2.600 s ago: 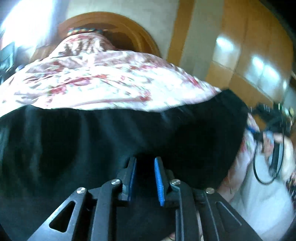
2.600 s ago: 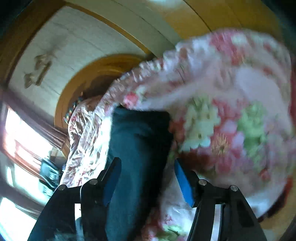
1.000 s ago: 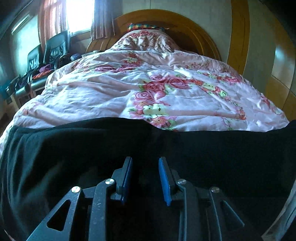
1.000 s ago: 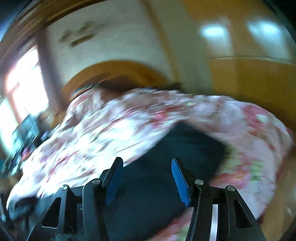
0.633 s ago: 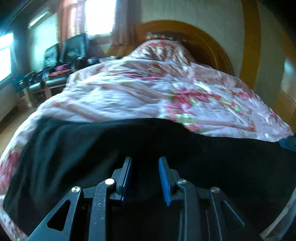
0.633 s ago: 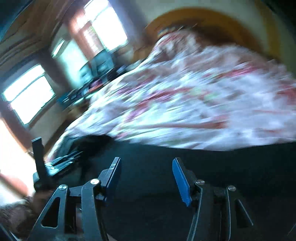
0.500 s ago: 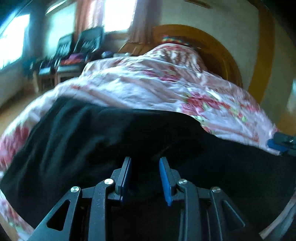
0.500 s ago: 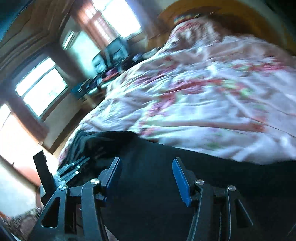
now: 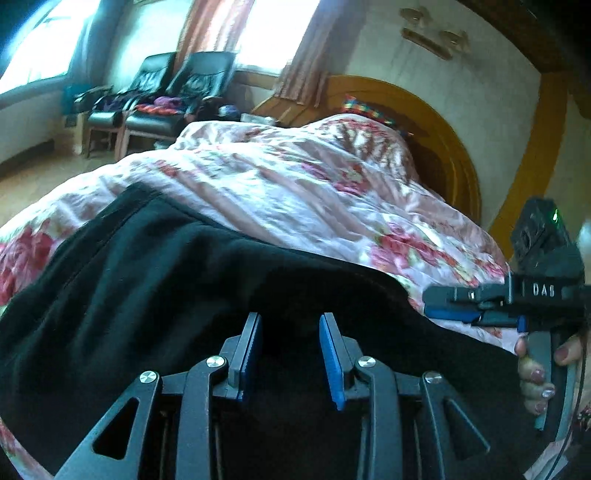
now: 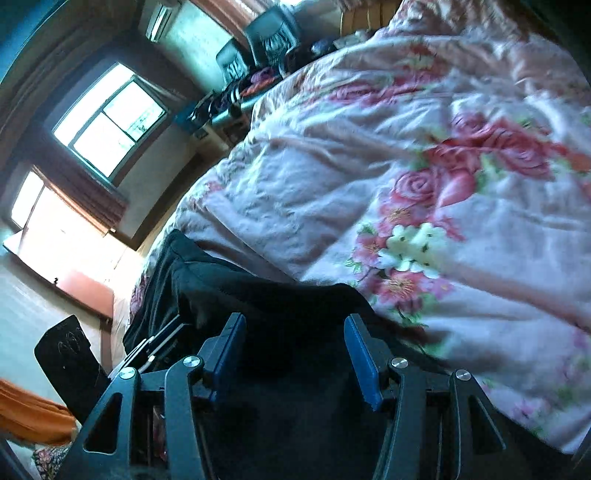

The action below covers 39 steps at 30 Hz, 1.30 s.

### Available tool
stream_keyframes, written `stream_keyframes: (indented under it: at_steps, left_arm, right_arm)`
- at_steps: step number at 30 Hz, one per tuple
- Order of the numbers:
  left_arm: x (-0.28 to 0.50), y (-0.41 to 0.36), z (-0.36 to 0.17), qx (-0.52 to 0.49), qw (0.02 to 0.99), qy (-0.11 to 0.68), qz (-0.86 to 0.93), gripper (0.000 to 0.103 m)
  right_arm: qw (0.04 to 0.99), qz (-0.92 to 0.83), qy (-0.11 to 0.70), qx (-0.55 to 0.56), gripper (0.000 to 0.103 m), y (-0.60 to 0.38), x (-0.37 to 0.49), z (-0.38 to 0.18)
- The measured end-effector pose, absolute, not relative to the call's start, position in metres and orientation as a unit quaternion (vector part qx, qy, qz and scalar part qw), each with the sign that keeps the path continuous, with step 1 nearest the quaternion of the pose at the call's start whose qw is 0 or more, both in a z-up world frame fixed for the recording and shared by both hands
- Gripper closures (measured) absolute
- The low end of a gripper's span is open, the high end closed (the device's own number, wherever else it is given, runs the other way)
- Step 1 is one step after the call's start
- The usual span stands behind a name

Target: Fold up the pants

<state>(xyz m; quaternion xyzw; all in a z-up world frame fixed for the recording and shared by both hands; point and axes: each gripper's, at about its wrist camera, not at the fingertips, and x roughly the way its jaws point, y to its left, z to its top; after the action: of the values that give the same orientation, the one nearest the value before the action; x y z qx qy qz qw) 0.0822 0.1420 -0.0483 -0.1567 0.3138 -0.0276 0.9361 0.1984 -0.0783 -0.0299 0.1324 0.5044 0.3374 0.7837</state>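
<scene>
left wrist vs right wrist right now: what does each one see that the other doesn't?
Left wrist only: the right gripper seen from the side with the hand on its handle, the arched wooden headboard, and the striped pillow edge.

Right wrist only: the wall air conditioner, and the big rose print close up.

Both: the black pants on the floral quilt, black armchairs by bright windows, and each view's own jaws standing apart over the dark cloth.

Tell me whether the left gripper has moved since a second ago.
Yes. The left gripper has swung: the headboard sat centred in its view then and is now to the right, with the armchairs further in frame. It stays over the black pants.
</scene>
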Motion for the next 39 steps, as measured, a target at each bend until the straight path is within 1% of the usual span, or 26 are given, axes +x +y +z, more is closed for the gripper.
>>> stream_keyframes:
  at_steps: [1, 5, 8, 11, 14, 16, 20, 23, 25, 29, 32, 34, 39]
  left_arm:
    - [0.084, 0.145, -0.050, -0.158, 0.935, 0.316, -0.024, 0.071]
    - [0.090, 0.151, -0.054, -0.163, 0.934, 0.319, -0.011, 0.071]
    - [0.091, 0.152, -0.056, -0.162, 0.933, 0.321, -0.007, 0.071]
    - [0.092, 0.147, -0.057, -0.149, 0.936, 0.321, 0.001, 0.071]
    - [0.093, 0.144, -0.058, -0.136, 0.937, 0.321, 0.005, 0.071]
    - [0.093, 0.145, -0.058, -0.128, 0.938, 0.321, 0.012, 0.071]
    - [0.094, 0.151, -0.059, -0.130, 0.939, 0.318, 0.033, 0.071]
    - [0.095, 0.149, -0.060, -0.122, 0.940, 0.317, 0.040, 0.071]
    - [0.095, 0.148, -0.060, -0.119, 0.941, 0.314, 0.044, 0.071]
    - [0.095, 0.148, -0.061, -0.117, 0.942, 0.313, 0.046, 0.071]
    - [0.095, 0.144, -0.061, -0.103, 0.943, 0.313, 0.051, 0.071]
    - [0.096, 0.143, -0.062, -0.099, 0.943, 0.312, 0.053, 0.071]
    - [0.096, 0.143, -0.062, -0.099, 0.943, 0.313, 0.052, 0.071]
  right_arm:
    - [0.770, 0.335, 0.527, 0.128, 0.046, -0.075, 0.205, -0.039]
    - [0.740, 0.369, 0.553, 0.105, 0.046, -0.067, 0.203, -0.051]
    - [0.725, 0.420, 0.542, 0.069, 0.046, -0.066, 0.191, -0.044]
    - [0.744, 0.399, 0.534, 0.050, 0.046, -0.071, 0.192, -0.041]
    - [0.745, 0.391, 0.536, 0.077, 0.046, -0.083, 0.204, -0.042]
    - [0.736, 0.393, 0.543, 0.091, 0.049, -0.091, 0.212, -0.043]
    - [0.739, 0.377, 0.552, 0.086, 0.048, -0.116, 0.218, -0.039]
    - [0.709, 0.385, 0.578, 0.123, 0.047, -0.138, 0.217, -0.049]
    - [0.691, 0.414, 0.576, 0.140, 0.046, -0.141, 0.212, -0.050]
    - [0.658, 0.489, 0.550, 0.161, 0.046, -0.125, 0.202, -0.040]
    - [0.665, 0.497, 0.544, 0.124, 0.046, -0.102, 0.201, -0.038]
    - [0.693, 0.468, 0.541, 0.094, 0.046, -0.092, 0.206, -0.042]
    - [0.694, 0.449, 0.541, 0.159, 0.047, -0.084, 0.222, -0.057]
